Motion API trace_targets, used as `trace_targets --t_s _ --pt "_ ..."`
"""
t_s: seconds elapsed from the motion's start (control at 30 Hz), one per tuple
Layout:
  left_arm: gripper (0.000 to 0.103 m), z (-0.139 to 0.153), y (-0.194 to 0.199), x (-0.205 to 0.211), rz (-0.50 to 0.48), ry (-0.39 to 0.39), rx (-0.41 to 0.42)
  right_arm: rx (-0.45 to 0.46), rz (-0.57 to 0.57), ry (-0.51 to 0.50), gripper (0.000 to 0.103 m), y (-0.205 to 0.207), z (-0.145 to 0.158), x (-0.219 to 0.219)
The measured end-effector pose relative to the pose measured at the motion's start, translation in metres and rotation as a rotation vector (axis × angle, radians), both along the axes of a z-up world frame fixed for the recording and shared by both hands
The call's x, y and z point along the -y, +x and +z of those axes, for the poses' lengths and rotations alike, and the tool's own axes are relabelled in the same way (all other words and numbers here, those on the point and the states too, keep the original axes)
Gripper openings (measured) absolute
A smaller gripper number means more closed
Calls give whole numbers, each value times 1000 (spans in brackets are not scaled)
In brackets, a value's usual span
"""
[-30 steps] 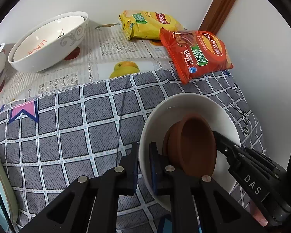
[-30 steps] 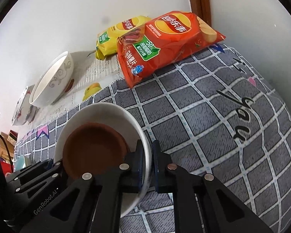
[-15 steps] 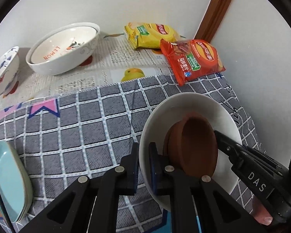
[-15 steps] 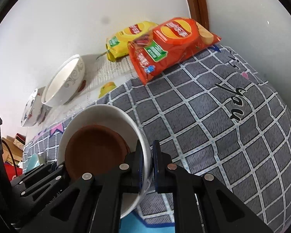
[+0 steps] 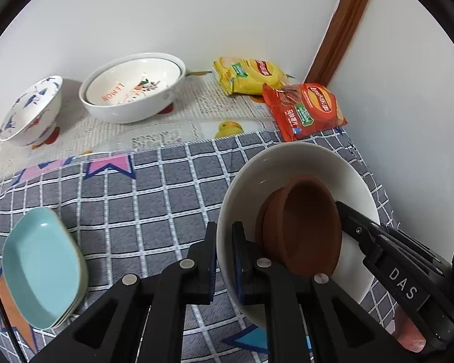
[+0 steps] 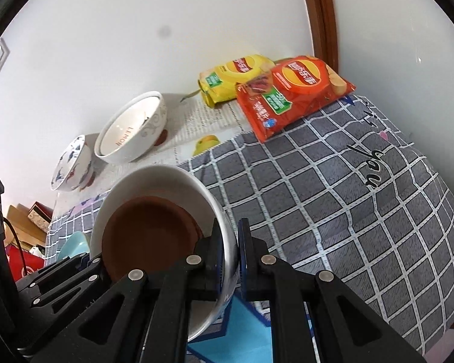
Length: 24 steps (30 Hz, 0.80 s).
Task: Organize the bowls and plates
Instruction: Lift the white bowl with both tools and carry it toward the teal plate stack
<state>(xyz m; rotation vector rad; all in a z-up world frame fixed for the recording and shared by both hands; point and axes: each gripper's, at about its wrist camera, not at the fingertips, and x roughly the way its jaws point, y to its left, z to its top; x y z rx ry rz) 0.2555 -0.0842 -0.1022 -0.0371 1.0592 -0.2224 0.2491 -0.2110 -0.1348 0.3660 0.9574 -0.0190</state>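
White walls meet in a corner behind the counter [image 5: 130,199], which is covered with a grey checked cloth up front and a newspaper-print sheet at the back.

Both grippers are clamped on the same white bowl [image 5: 275,166]. The left gripper [image 5: 224,260] pinches its near-left rim and the right gripper [image 6: 237,260] pinches the opposite rim, one finger inside and one outside on each. A brown clay dish [image 5: 299,227] sits loose inside, and the bowl looks to be held up off the cloth and tilted.

What could go wrong, imo:
- the brown dish isn't gripped by anything, so if the tilt gets steeper it could slide or tip out
- two hands on one rim means that if they drift apart or twist differently, a thin rim pinch could slip and the bowl drops
- if it's headed for the bowls at the back, a careless set-down could chip ceramic on ceramic
- the chip bags sit close to the carry path and could get clipped

Counts, as far as I can see:
- bowls: four, meaning the held white one, the big LEMON bowl [image 5: 133,90] with what looks like a second one nested under it, and the blue-patterned bowl [image 5: 30,112]
- brown dish: one, maybe two stacked, hard to tell
- teal dishes [image 5: 39,266]: at least two stacked, at the left edge
- chip bags: two, yellow bag [image 5: 248,75] and red bag [image 5: 305,112]
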Motion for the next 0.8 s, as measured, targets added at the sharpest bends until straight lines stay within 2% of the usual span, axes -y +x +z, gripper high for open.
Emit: trace_targets --t_s 0.8 --pt "10 1 -15 -95 72 -15 11 -5 65 23 9 4 4 -86"
